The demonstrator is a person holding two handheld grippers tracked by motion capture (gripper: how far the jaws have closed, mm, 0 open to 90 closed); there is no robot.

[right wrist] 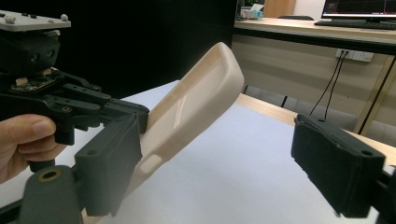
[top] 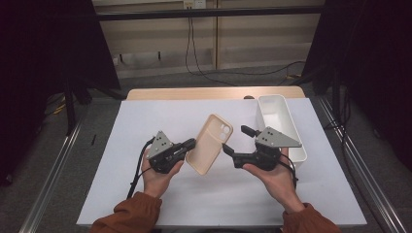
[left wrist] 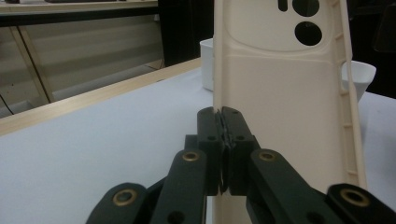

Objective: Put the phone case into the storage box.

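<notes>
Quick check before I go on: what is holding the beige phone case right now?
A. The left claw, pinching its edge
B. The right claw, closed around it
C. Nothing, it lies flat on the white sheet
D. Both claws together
A: the left claw is shut on the side wall of the beige plastic phone case, while the right claw stands open beside it.

Overhead forward-down; both gripper cameras close on phone case (top: 209, 143).
</notes>
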